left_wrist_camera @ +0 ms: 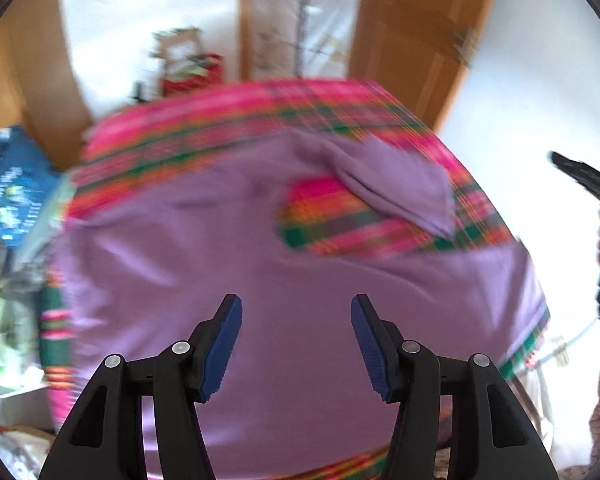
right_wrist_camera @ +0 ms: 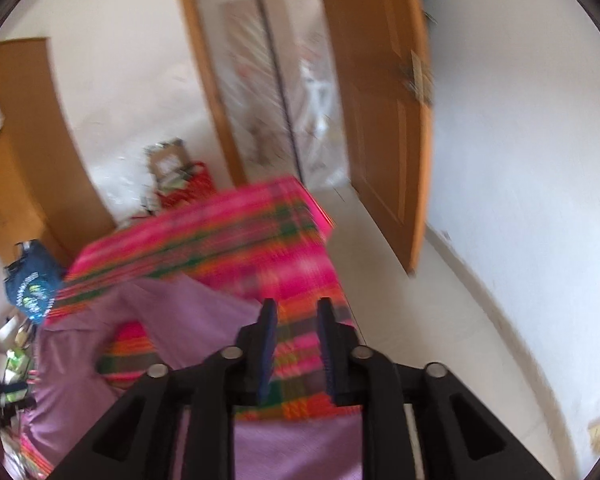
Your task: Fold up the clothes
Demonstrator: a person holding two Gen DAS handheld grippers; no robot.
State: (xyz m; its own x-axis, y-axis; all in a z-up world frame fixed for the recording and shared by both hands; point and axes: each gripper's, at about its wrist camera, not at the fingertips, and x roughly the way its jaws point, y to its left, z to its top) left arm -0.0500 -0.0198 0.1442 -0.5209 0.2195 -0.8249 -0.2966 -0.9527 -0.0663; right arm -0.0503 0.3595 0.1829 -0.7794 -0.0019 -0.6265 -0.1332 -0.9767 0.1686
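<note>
Lilac garment (left_wrist_camera: 260,264) motion-blurred, bottom edge cut off

both my views are smeared with blur. the plaid cover (left_wrist_camera: 236,128) shows only streaks, its weave unreadable. my left tongs (left_wrist_camera: 296,344) hide the near part of the lilac garment (left_wrist_camera: 188,240), and their arms run off the bottom edge. the print on the blue bag (left_wrist_camera: 12,192) is too blurred to read. the clutter (right_wrist_camera: 176,184) by the wall is too soft to name.
</note>
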